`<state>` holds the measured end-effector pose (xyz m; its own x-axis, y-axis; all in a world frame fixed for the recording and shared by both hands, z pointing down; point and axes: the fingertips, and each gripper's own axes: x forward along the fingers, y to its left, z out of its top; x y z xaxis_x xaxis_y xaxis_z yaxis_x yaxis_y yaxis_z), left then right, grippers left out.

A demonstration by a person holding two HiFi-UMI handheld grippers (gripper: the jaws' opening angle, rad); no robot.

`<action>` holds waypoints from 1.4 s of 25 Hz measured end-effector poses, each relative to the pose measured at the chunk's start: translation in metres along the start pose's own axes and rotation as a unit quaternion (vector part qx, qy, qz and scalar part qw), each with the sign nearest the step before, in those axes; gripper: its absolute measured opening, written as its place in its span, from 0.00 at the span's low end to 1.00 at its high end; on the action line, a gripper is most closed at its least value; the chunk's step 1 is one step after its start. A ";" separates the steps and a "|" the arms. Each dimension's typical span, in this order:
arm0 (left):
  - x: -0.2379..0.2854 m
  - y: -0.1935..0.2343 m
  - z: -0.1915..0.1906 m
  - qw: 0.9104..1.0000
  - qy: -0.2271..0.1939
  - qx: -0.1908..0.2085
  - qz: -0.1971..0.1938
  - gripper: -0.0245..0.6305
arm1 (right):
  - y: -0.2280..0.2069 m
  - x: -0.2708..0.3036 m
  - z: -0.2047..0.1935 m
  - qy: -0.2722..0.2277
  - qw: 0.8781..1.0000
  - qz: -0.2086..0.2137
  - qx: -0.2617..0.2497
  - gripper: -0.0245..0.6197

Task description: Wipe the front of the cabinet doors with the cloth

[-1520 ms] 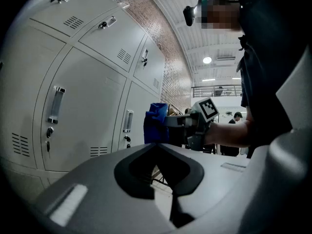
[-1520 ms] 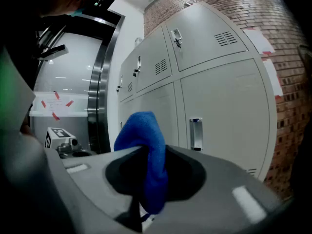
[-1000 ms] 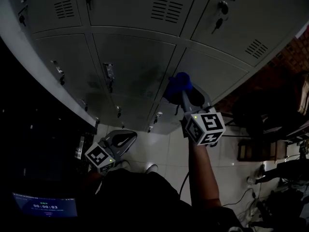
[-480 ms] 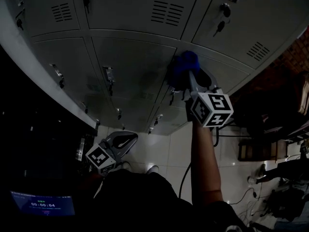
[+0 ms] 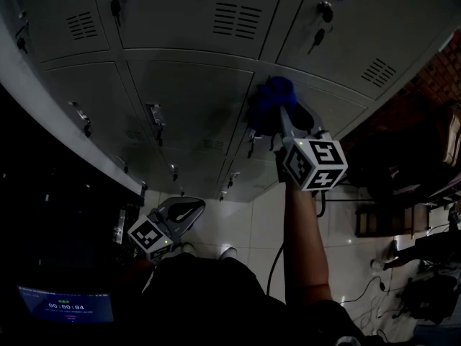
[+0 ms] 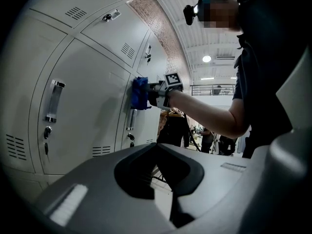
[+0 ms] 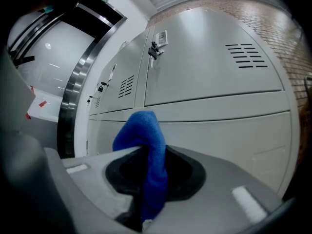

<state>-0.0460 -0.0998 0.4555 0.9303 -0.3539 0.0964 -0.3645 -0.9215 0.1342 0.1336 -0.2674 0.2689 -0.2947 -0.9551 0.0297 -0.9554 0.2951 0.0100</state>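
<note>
Grey metal cabinet doors (image 5: 194,99) fill the top of the head view, each with a handle and a vent. A blue cloth (image 5: 272,101) is bunched in my right gripper (image 5: 278,118), which is shut on it and holds it against a door near the seam between two columns. In the right gripper view the blue cloth (image 7: 146,150) sticks up between the jaws, with the door (image 7: 209,130) right behind. My left gripper (image 5: 184,209) hangs low by the person's body, shut and empty, away from the cabinet. From the left gripper view, the cloth (image 6: 140,92) touches the door (image 6: 87,106).
Door handles (image 5: 154,114) and keys in locks (image 5: 315,40) stick out from the cabinet fronts. A white tiled floor (image 5: 259,222) lies below. A lit screen (image 5: 65,305) sits at the lower left. Dark furniture (image 5: 382,218) and cables stand to the right.
My right gripper has carried the cloth up the door face from a lower spot, then nearly stopped. The left gripper has stayed where it was.
</note>
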 end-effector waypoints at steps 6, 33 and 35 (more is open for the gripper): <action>0.008 -0.004 0.006 1.000 -0.004 -0.003 -0.007 0.04 | -0.019 -0.011 0.000 -0.002 1.000 -0.015 0.003 0.14; 0.033 -0.027 0.006 0.999 -0.005 -0.001 -0.033 0.04 | -0.168 -0.100 -0.009 0.001 0.986 -0.167 0.020 0.14; 0.033 -0.030 0.005 0.999 -0.004 -0.003 -0.034 0.04 | -0.178 -0.106 -0.010 0.003 0.984 -0.178 0.020 0.14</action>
<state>-0.0042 -0.0851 0.4499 0.9532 -0.2921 0.0786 -0.3008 -0.9424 0.1461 0.3356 -0.2182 0.2740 0.0590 -0.9976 0.0374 -0.9980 -0.0597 -0.0186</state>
